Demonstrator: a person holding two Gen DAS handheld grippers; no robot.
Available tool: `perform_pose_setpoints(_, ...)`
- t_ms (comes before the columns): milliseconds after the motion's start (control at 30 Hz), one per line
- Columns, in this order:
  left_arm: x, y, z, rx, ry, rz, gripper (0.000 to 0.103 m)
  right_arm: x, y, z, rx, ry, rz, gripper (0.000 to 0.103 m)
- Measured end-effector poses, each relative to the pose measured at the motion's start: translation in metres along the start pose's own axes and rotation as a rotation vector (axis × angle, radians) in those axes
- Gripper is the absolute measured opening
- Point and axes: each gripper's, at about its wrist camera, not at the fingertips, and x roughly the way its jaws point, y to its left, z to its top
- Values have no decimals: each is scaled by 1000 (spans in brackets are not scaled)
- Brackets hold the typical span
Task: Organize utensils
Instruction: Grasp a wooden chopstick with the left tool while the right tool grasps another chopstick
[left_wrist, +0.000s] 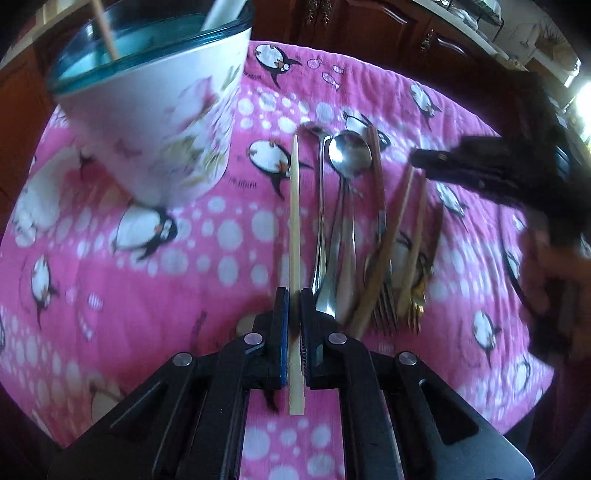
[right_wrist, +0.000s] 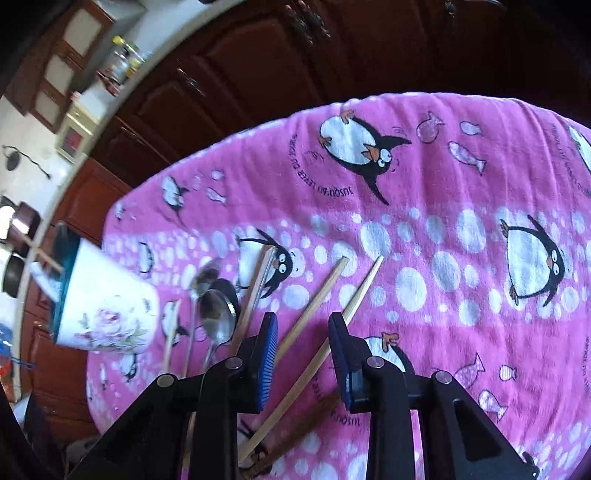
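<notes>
In the left wrist view my left gripper (left_wrist: 294, 295) is shut on a pale bamboo chopstick (left_wrist: 294, 206) that lies lengthwise on the pink penguin cloth (left_wrist: 147, 280). To its right lie metal spoons (left_wrist: 349, 155), brown chopsticks (left_wrist: 380, 206) and forks (left_wrist: 386, 308) in a row. The right wrist view has my right gripper (right_wrist: 303, 321) open, low over the cloth. Two light wooden chopsticks (right_wrist: 314, 306) lie between its fingers, and the pads do not press on them. A white flowered bowl (left_wrist: 155, 122) with a teal rim holds a chopstick and a white spoon.
The bowl (right_wrist: 107, 314) stands left of the utensil row, close to the spoons (right_wrist: 218, 314). The black right gripper (left_wrist: 424, 158), blurred, hangs over the row's right side. Dark wooden cabinets (right_wrist: 295, 74) run behind the table's far edge. Bare cloth (right_wrist: 461, 258) spreads to the right.
</notes>
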Motion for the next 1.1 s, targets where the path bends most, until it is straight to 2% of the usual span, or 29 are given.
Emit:
perform_pose_setpoints(100, -9, 2, -13, -7, 9, -18, 5, 5, 9, 8, -5, 22, -74, 28)
perform_pose_setpoints(233, -19, 4, -27, -5, 20, -30, 5, 22, 14, 14, -19, 50, -94, 28)
perform_pose_setpoints(267, -21, 5, -30, -3, 21, -28, 5, 23, 16, 14, -39, 28, -96, 17)
perform_pose_setpoints(300, -24, 6, -34, -3, 22, -26, 5, 23, 18, 14, -58, 19, -97, 13)
perform_pose_setpoints(333, -29, 11, -39, -4, 25, -25, 5, 23, 19, 14, -63, 12, -81, 13)
perform_pose_setpoints(400, -31, 12, -44, -6, 32, -30, 5, 19, 17, 11, -52, -5, 20, 12)
perform_pose_setpoints(433, -34, 14, -47, 0, 34, -29, 5, 16, 17, 11, -55, -11, 34, 12)
perform_pose_setpoints(533, -45, 21, -59, 12, 20, -24, 5, -4, 22, 4, -48, -32, 146, 10)
perform_pose_setpoints(633, -50, 28, -61, 11, 11, -34, 5, -26, 24, -4, -60, -39, 216, 9)
perform_pose_setpoints(733, -51, 35, -57, 6, 0, -27, 5, -41, 25, -12, -75, -35, 233, 9)
perform_pose_setpoints(767, -51, 36, -54, 5, 2, -29, 9, -45, 25, -14, -76, -34, 236, 9)
perform_pose_setpoints(867, -50, 40, -40, -17, -12, -39, 32, -48, 24, -25, -75, -27, 239, 9)
perform_pose_setpoints(1100, -23, 33, 8, 6, -29, 43, 33, -59, 13, -38, -52, -24, 260, 9)
